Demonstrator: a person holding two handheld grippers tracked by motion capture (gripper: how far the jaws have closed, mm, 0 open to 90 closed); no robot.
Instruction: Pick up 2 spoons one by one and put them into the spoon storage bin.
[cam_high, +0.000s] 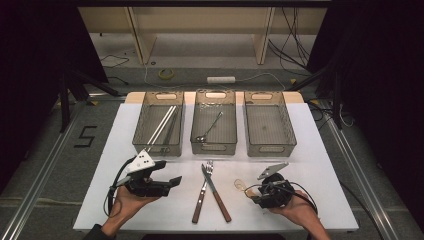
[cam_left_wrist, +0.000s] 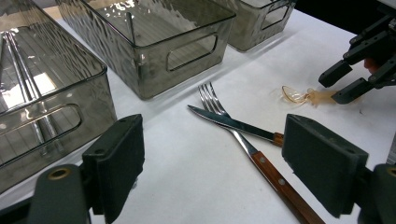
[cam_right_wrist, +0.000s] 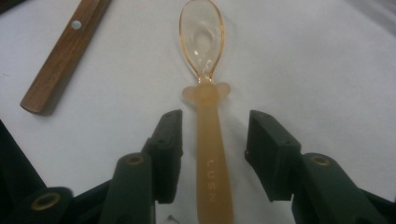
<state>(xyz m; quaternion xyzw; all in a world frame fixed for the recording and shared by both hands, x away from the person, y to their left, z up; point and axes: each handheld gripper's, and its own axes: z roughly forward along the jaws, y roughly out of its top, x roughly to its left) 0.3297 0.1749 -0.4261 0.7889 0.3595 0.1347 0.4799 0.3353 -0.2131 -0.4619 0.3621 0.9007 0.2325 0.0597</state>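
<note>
A translucent amber spoon (cam_right_wrist: 206, 112) lies on the white table with its bowl pointing away from me. My right gripper (cam_right_wrist: 215, 135) is open and straddles its handle, with a gap on each side. In the high view the spoon (cam_high: 240, 184) is just left of the right gripper (cam_high: 253, 193). My left gripper (cam_high: 173, 182) is held open near the table's front left, with nothing between its jaws (cam_left_wrist: 215, 158). Ahead of it a wooden-handled fork (cam_left_wrist: 219, 105) and knife (cam_left_wrist: 229, 122) lie crossed.
Three clear grey bins stand in a row at the back: the left bin (cam_high: 137, 130) holds long metal sticks, the middle bin (cam_high: 193, 135) a metal spoon, and the right bin (cam_high: 290, 130) nothing. A wooden handle (cam_right_wrist: 60, 56) lies left of the amber spoon.
</note>
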